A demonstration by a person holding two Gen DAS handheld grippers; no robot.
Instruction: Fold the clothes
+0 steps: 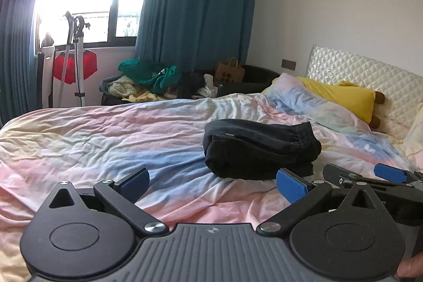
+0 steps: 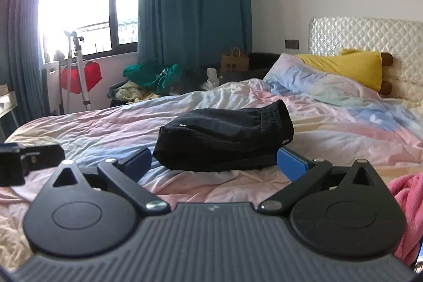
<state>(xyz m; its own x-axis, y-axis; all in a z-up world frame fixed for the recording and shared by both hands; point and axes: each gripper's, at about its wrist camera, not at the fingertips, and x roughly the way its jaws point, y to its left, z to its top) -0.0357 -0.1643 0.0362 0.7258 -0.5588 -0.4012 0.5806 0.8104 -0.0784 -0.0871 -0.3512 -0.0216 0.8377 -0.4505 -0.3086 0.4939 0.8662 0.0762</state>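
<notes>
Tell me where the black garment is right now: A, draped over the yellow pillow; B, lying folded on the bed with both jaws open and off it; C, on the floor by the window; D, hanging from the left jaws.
B: the black garment lies as a folded bundle on the bed, with the left gripper and right gripper open and holding nothing.

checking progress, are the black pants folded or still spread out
Folded: the black pants lie as a compact stacked bundle on the bed, waistband on top; both grippers open, apart from it.
</notes>
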